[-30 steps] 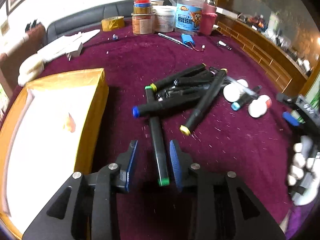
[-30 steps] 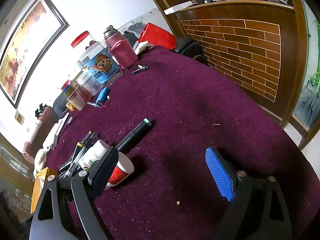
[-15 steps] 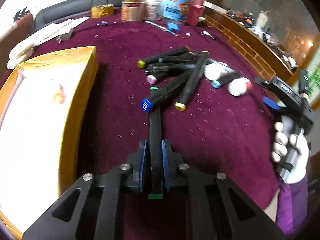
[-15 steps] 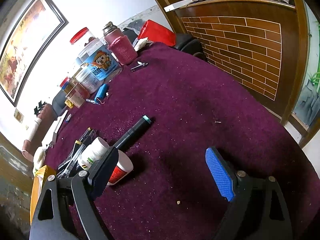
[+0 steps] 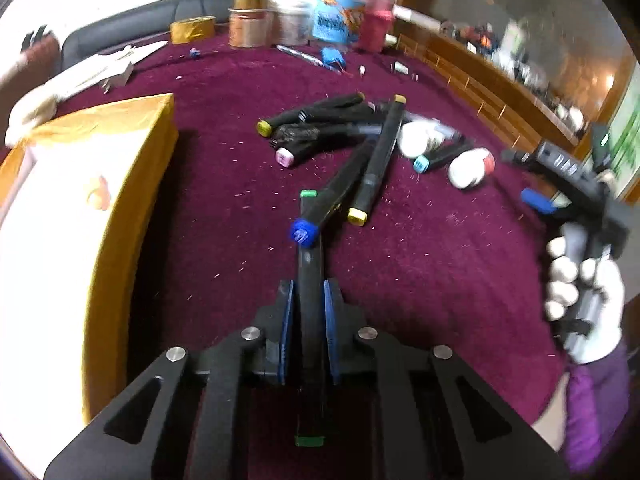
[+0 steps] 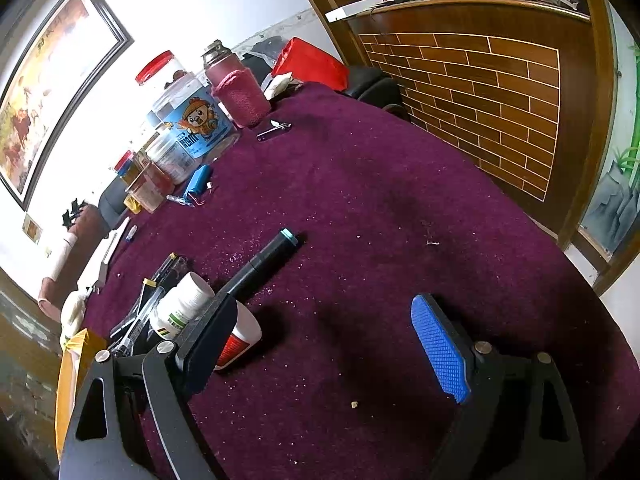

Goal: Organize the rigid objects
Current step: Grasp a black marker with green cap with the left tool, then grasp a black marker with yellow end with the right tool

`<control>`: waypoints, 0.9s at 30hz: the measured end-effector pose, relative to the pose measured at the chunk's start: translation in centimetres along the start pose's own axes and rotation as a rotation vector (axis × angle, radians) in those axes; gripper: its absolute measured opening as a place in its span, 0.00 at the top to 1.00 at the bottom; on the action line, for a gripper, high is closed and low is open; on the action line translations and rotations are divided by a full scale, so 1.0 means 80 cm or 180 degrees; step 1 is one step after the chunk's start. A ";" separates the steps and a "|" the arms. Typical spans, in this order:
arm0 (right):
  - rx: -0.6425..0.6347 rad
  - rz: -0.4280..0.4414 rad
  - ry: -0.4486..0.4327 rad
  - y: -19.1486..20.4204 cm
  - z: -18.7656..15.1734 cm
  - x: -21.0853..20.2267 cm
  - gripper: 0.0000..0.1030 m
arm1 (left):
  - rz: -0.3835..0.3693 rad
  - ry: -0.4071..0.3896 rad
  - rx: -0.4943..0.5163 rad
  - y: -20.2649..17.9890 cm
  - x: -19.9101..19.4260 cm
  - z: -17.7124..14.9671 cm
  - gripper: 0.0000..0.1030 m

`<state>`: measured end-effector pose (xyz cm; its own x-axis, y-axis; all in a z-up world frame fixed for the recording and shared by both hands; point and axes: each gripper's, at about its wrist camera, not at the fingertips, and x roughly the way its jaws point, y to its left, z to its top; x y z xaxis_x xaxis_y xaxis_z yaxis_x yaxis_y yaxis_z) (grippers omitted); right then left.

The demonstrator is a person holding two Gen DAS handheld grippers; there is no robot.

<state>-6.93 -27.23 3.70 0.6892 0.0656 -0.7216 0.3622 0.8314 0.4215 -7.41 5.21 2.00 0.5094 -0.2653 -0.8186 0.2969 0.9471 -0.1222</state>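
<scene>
Marker (image 5: 310, 280): light, stiff, probably slick; my left gripper (image 5: 307, 312) clamps it mid-barrel, right gripper (image 6: 320, 344) gapes idle.

The far jars and tins (image 5: 320, 12) are blurred — labels unreadable. The red-and-white bottle (image 6: 240, 338) is partly hidden behind a black gripper finger (image 6: 204, 344) — its label unseen.

My left gripper (image 5: 308, 312) is matte black with triangular cut-outs, silver screws and blue ribbed pads. My right gripper (image 6: 320, 344) matches it. My right hand (image 5: 580, 300) wears a white glove above a purple sleeve.
</scene>
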 end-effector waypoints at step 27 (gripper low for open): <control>-0.0529 0.0826 0.0775 0.156 -0.080 -0.002 0.43 | -0.0894 -0.0833 -0.0697 0.098 -0.130 -0.044 0.88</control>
<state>-6.51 -13.31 5.59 0.5682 0.3978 -0.7204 0.0751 0.8467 0.5267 -13.18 16.01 7.58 0.6292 -0.5280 -0.5704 0.2893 0.8402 -0.4587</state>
